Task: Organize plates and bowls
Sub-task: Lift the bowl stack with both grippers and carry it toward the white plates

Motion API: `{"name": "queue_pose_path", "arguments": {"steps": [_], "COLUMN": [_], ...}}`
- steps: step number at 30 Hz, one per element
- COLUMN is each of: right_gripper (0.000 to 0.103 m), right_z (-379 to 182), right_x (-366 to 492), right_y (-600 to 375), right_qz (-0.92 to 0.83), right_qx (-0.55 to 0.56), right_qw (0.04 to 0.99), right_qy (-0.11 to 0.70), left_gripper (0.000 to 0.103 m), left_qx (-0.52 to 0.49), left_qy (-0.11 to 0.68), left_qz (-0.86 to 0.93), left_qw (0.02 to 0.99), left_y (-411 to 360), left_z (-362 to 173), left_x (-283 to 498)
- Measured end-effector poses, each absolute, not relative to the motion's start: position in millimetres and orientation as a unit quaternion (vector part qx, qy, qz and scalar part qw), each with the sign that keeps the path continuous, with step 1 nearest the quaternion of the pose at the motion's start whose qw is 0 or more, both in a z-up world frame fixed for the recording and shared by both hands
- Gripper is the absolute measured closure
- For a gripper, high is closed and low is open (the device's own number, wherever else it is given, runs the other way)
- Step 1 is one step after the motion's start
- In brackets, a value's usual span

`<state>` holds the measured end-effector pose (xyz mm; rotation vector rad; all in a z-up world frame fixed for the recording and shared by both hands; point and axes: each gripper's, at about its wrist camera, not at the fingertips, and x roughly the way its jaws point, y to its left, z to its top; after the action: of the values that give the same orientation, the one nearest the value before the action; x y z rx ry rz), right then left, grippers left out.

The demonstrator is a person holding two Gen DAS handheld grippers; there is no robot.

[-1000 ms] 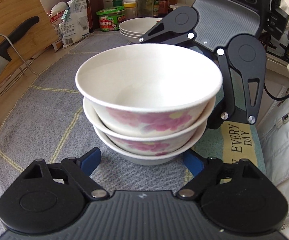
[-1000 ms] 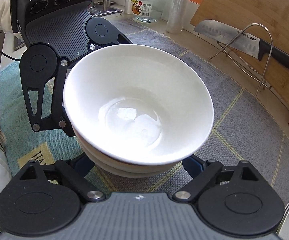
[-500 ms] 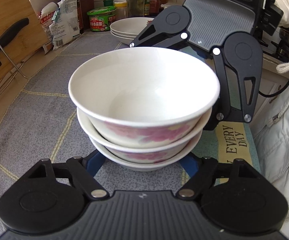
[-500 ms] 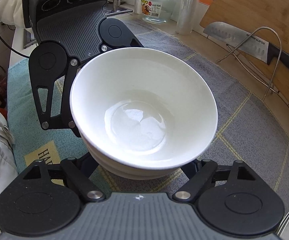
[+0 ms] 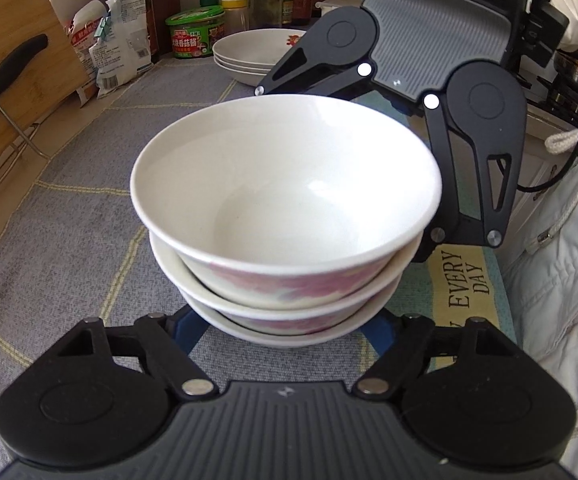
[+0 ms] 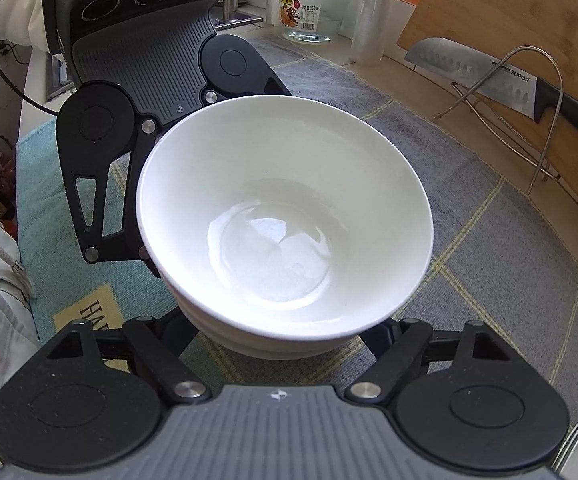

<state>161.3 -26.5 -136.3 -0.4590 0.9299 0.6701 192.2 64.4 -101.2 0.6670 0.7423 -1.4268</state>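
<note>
Both grippers spread wide, cradling the bowl stack point(image 5: 285, 220) from opposite sides, not pinching; next, carrying level toward plates point(image 5: 249, 54).

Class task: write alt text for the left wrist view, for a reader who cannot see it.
A stack of three bowls, white inside with pink flowers outside, sits between the left gripper in front and the right gripper behind. Beyond, on the grey mat, stand stacked plates, jars and bottles.
</note>
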Motion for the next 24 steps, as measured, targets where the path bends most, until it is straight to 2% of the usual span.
{"name": "queue_pose_path", "arguments": {"steps": [14, 24], "right_gripper": [0.016, 0.016], "right_z": [-116.9, -97.1], "right_x": [150.7, 136.2], "right_y": [-51.0, -103.2], "right_qz": [0.334, 0.344], "right_qx": [-0.226, -0.243], "right_qw": [0.808, 0.803], "right_qy": [0.430, 0.421], "left_gripper": [0.023, 0.023], "left_qx": [0.287, 0.281], "left_qy": [0.334, 0.334], "left_qz": [-0.609, -0.598], "left_qw": [0.660, 0.673], "left_y": [45.5, 2.8], "left_z": [-90.0, -83.0], "left_x": [185.7, 186.7]}}
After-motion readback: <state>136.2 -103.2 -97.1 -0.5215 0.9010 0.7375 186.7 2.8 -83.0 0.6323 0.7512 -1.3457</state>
